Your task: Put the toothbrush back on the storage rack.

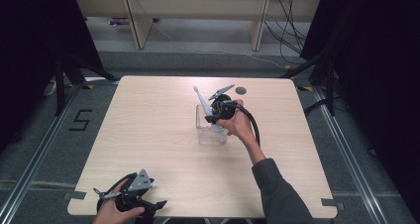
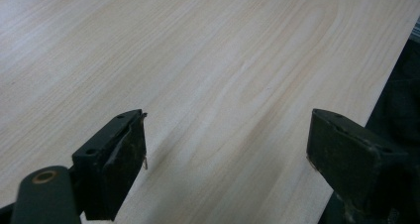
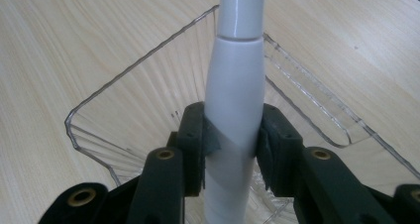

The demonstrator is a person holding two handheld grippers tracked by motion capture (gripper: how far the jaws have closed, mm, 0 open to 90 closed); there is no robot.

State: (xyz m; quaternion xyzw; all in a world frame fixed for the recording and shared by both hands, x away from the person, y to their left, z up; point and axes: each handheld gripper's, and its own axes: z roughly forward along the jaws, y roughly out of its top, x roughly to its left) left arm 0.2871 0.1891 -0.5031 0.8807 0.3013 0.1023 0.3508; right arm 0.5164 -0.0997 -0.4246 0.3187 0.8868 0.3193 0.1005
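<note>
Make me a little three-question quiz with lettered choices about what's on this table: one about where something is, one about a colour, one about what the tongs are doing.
1. Where does the clear container stand?
A. Right of the middle of the table
B. At the near left corner
C. On the floor

2. What colour is the electric toothbrush?
A. Red
B. White
C. Black

3. How do the right tongs stand?
A. Wide open over bare wood
B. Closed on the container's wall
C. Closed on the toothbrush handle

Answers:
1 A: the high view shows the container on the wood, a little right of the middle.
2 B: the right gripper view shows a white handle, its lower end within the container.
3 C: both black jaws press on the handle's sides, while the left tongs stand open over bare wood.
</note>
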